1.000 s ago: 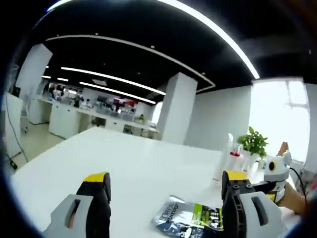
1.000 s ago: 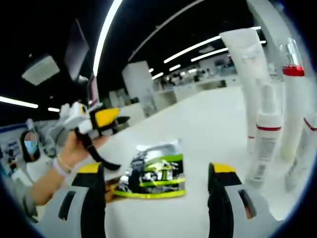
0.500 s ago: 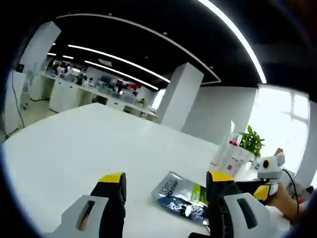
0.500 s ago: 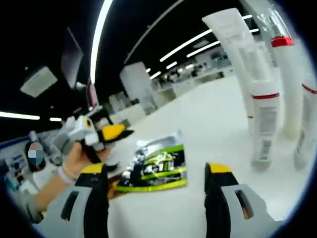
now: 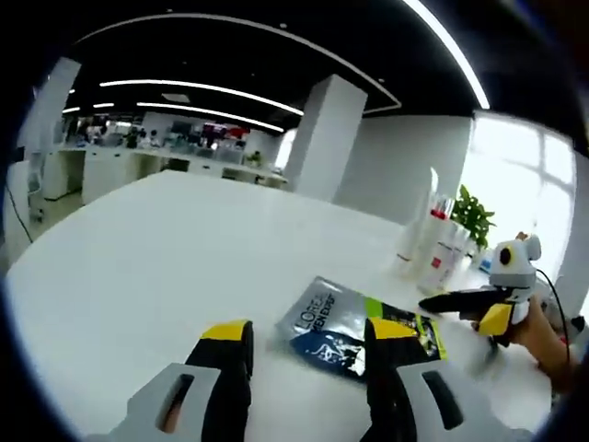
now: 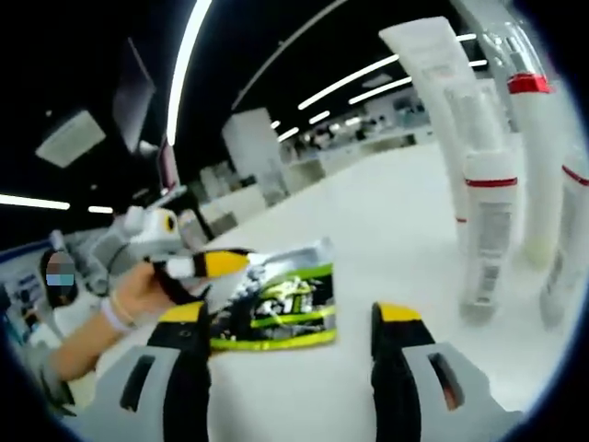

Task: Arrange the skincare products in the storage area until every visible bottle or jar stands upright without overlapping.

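A flat foil sachet (image 5: 354, 324) with dark blue and lime print lies on the white table (image 5: 184, 249), just ahead of my left gripper (image 5: 310, 333), whose jaws stand open with nothing between them. Several white skincare bottles and a tube (image 5: 431, 241) stand upright beyond it. In the right gripper view the sachet (image 6: 281, 304) lies in front of my right gripper (image 6: 290, 315), which is open and empty. To its right stand a tall white tube (image 6: 442, 110), a small red-banded bottle (image 6: 488, 230) and a taller red-collared bottle (image 6: 543, 157). The left gripper (image 6: 216, 264) hovers at the sachet's left edge.
A hand (image 5: 543, 341) holds the right gripper (image 5: 465, 301) near the sachet's far side. A green potted plant (image 5: 474, 216) stands behind the bottles. A person's hand (image 6: 129, 295) holds the left gripper. The table runs wide and bare to the left (image 5: 110, 267).
My left gripper's jaws have narrowed and it has come closer over the sachet. The right gripper has dropped nearer the sachet's far edge. Sachet and bottles stay in place.
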`<state>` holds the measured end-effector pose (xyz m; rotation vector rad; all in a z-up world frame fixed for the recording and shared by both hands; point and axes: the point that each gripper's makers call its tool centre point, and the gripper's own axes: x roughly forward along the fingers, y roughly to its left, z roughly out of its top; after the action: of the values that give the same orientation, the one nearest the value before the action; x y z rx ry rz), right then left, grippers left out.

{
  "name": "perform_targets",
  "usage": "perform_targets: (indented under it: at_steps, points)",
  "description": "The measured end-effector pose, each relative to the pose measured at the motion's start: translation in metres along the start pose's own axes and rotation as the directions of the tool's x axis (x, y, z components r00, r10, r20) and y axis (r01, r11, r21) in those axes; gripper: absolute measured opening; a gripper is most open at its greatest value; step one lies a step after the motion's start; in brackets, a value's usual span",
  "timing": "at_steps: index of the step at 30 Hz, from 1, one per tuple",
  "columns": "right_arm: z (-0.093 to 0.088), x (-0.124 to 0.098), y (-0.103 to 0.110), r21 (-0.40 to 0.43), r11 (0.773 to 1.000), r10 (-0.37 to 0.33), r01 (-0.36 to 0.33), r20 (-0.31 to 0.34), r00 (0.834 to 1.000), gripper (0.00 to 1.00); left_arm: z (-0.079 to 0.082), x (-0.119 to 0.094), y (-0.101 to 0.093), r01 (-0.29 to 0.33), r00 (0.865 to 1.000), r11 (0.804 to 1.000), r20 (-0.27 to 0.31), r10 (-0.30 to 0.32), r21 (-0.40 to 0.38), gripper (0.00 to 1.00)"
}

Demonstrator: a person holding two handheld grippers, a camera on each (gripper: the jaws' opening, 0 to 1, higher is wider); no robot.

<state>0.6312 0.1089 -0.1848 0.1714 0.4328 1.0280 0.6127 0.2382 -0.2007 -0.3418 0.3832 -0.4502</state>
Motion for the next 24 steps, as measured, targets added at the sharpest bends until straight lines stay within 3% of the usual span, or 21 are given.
perform_targets:
  at_steps: [2, 5, 9, 10, 12, 15, 18, 21, 24]
  points:
    - [0.000, 0.002, 0.000, 0.001, 1.000, 0.015, -0.015, -0.007, 1.000, 0.65, -0.006, 0.003, -0.012, 0.035, 0.999, 0.999, -0.020, -0.036, -0.024, 0.40]
    - [0.001, 0.001, 0.003, 0.023, 0.999, 0.042, -0.042, -0.012, 0.999, 0.61, -0.004, 0.005, -0.012, 0.046, 0.999, 0.998, -0.018, -0.047, -0.052, 0.38]
    - [0.002, 0.000, 0.000, 0.039, 0.998, 0.047, -0.046, -0.016, 0.999, 0.54, -0.006, 0.001, -0.010, 0.047, 0.998, 0.995, -0.031, -0.050, -0.083, 0.25]
    - [-0.011, -0.007, 0.014, 0.038, 0.998, 0.045, -0.045, -0.016, 0.999, 0.48, -0.007, -0.001, -0.007, 0.038, 0.999, 0.994, -0.035, -0.042, -0.103, 0.21]
    - [-0.021, -0.014, 0.022, 0.055, 0.998, 0.043, -0.042, -0.028, 0.999, 0.39, -0.009, -0.005, -0.005, 0.039, 0.998, 0.989, -0.046, -0.046, -0.140, 0.12]
    - [-0.027, -0.019, 0.027, 0.083, 0.995, 0.057, -0.054, -0.039, 0.998, 0.25, -0.011, -0.007, -0.011, 0.066, 0.996, 0.991, -0.053, -0.073, -0.116, 0.01]
    - [-0.034, -0.022, 0.032, 0.091, 0.994, 0.061, -0.056, -0.054, 0.997, 0.16, -0.018, -0.010, -0.026, 0.103, 0.991, 0.992, -0.074, -0.108, -0.069, 0.00]
    - [-0.038, -0.025, 0.037, 0.088, 0.995, 0.060, -0.055, -0.061, 0.996, 0.13, -0.010, -0.008, -0.023, 0.126, 0.989, 0.991, -0.069, -0.128, -0.034, 0.00]
    - [-0.038, -0.028, 0.041, 0.085, 0.994, 0.067, -0.063, -0.044, 0.997, 0.13, 0.007, -0.021, -0.038, 0.201, 0.980, 0.980, 0.011, -0.201, -0.006, 0.00]
